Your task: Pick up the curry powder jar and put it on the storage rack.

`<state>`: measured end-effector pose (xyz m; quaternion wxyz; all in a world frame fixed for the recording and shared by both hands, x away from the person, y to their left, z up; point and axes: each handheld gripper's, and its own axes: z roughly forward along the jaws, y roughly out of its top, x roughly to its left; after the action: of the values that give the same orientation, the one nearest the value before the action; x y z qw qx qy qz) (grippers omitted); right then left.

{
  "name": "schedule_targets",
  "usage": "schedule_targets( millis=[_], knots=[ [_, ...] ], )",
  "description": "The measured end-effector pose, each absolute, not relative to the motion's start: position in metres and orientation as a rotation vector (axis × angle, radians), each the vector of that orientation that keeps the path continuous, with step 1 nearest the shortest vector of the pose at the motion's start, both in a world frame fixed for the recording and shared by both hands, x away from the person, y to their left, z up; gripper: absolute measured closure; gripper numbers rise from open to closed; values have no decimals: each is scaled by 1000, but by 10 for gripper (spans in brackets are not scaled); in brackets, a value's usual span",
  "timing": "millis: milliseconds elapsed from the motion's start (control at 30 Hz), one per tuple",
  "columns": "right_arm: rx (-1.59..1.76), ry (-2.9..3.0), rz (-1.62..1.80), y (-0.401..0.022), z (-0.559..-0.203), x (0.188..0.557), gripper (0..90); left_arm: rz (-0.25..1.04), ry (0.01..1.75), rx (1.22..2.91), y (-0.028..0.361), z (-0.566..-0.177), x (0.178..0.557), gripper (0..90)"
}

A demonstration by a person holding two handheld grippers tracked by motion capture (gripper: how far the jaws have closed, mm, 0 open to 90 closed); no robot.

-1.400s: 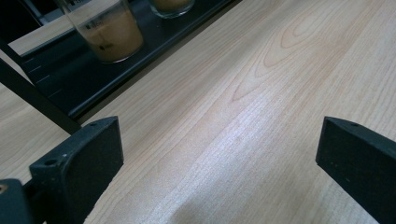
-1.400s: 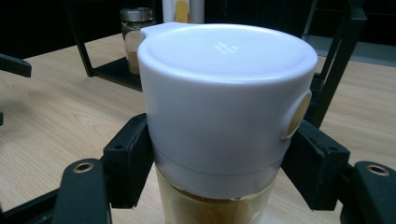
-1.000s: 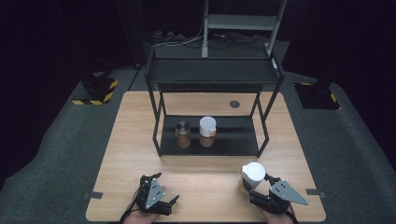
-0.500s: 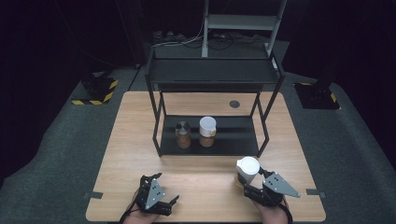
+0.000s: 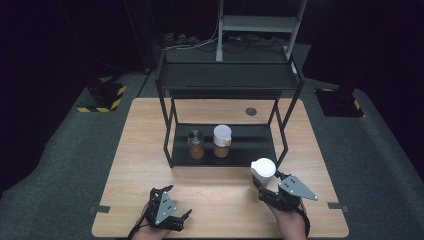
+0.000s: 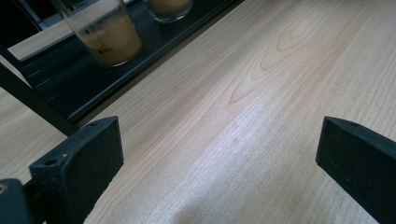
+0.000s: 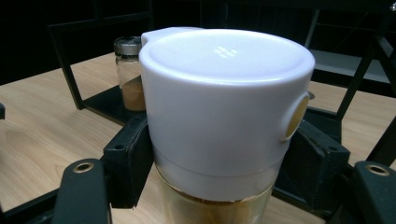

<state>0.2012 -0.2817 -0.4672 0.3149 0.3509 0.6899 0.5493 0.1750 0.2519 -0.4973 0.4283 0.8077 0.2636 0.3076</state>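
My right gripper is shut on a white-lidded spice jar, held upright just off the table in front of the black rack's right front leg. In the right gripper view both jaws clamp the glass body under the white lid. Two more jars stand on the rack's bottom shelf: a metal-capped jar and a white-lidded jar. My left gripper rests open near the table's front edge, jaws wide apart over bare wood, nothing between them.
The black two-tier rack stands mid-table with thin legs at its corners. A small round dark port sits in the tabletop behind it. Bare wood lies between the rack and the front edge.
The right gripper has carried the white-lidded jar leftward and away from me, toward the rack's right front corner, rising slightly. The left gripper has stayed put.
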Motion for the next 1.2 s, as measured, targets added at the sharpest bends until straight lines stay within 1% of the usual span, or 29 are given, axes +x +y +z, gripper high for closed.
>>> schedule_targets(
  millis=[533,1200],
  knots=[
    [929,1792,1436,-270,-452,222,305,771,655,2014,252,-498,174,11],
    [956,1765,1410,-251,-449,252,305,774,642,2014,253,-499,174,11]
  ],
)
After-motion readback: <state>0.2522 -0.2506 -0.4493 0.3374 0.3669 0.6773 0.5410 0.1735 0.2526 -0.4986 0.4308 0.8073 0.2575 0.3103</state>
